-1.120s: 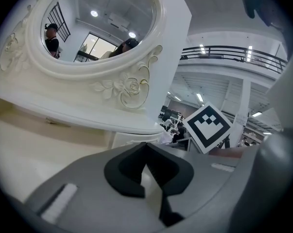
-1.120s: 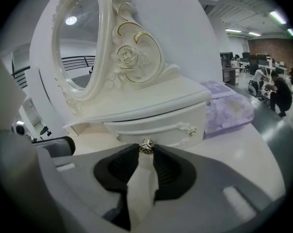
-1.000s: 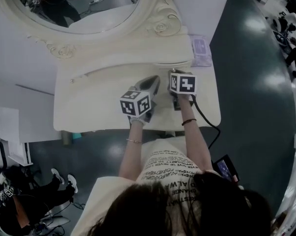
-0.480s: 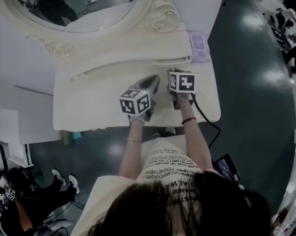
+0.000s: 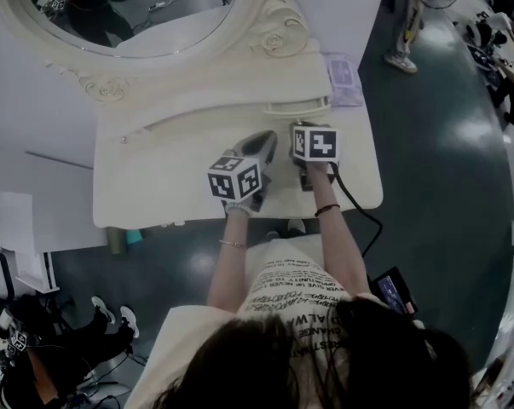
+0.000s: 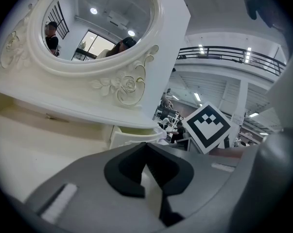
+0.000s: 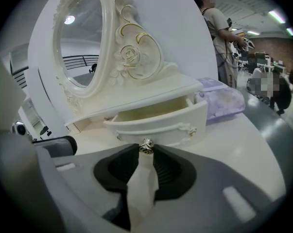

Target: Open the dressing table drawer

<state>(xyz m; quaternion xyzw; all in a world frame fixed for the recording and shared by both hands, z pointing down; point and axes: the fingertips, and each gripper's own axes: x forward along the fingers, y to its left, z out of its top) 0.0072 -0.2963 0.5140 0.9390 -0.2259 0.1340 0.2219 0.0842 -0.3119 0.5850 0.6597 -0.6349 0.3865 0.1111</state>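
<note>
The cream dressing table [image 5: 154,177] carries an oval mirror [image 5: 154,15]. Its small right-hand drawer [image 5: 297,106] stands pulled out from under the shelf, and its inside [image 7: 156,111] shows empty. My right gripper [image 7: 146,152] has its tips on either side of the drawer's small metal knob [image 7: 146,147] and is shut on it. In the head view the right gripper [image 5: 303,128] sits just in front of the drawer. My left gripper [image 5: 269,136] hovers over the tabletop just left of it, shut with nothing in it, and the drawer [image 6: 136,136] lies ahead of it.
A purple packet [image 5: 346,82] lies on the table's right end beside the drawer. A cable [image 5: 363,220] runs off the front edge to a small screen [image 5: 391,292] on the floor. A person [image 7: 219,28] stands to the right of the table, and others sit at the lower left [image 5: 35,339].
Both grippers and the drawer stay where they were. A standing person has come into view at the top right.
</note>
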